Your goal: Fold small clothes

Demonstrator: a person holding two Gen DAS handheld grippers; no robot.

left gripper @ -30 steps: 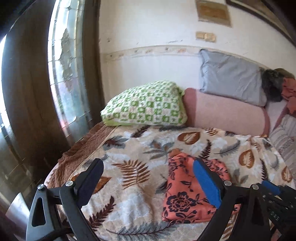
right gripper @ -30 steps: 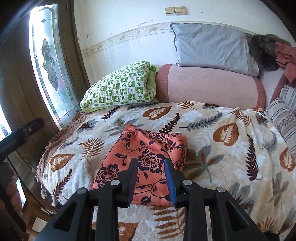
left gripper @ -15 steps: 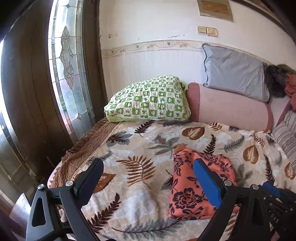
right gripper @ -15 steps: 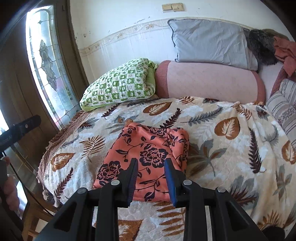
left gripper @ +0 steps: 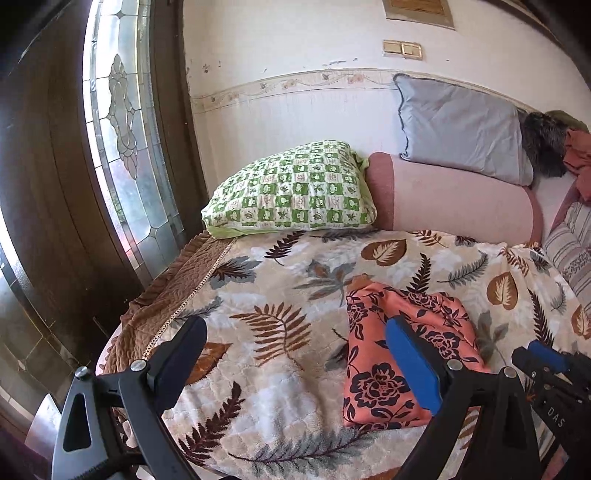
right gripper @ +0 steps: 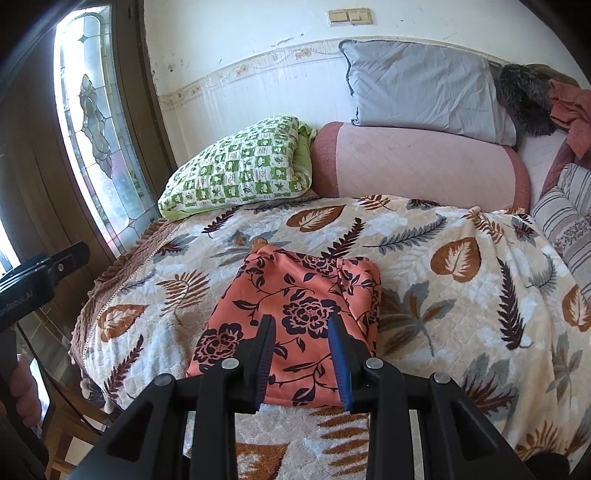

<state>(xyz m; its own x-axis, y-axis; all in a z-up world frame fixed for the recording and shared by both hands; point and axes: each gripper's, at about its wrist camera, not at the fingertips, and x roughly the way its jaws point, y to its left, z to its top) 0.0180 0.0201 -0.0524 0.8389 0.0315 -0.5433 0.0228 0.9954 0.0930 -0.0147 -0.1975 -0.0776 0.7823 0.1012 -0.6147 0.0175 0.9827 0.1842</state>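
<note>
Two grippers, both off the cloth. Far left: stained-glass window (left gripper: 122, 147) in dark wood frame. Bed w/ leaf-print blanket (left gripper: 288, 306) fills the near scene; brown quilted edge (left gripper: 173, 291) runs along its left side.

Left gripper (left gripper: 299, 354) hovers over blanket's near left part, fingers spread wide apart, nothing between them. Its blue pad (left gripper: 410, 365) overlaps the garment in left wrist view, but contact can't be told.

Green-checked pillow (right gripper: 240, 170) sits far left at the wall, touching the pink bolster (right gripper: 417, 166) to its right. Grey pillow (right gripper: 421, 88) leans on the wall atop the bolster.

Folded orange floral garment (right gripper: 295, 317) lies flat on blanket, roughly mid-bed, near edge; neat rectangle, far right corner a bit bunched.

Right gripper (right gripper: 303, 354) is just above garment's near edge, fingers part-way apart w/ a clear gap, gripping nothing.

Far right: dark furry item (right gripper: 524, 99), reddish cloth (right gripper: 569, 110) beside it, striped cushion (right gripper: 569, 218) nearer. Light switches (right gripper: 351, 16) on wall above the grey pillow.
</note>
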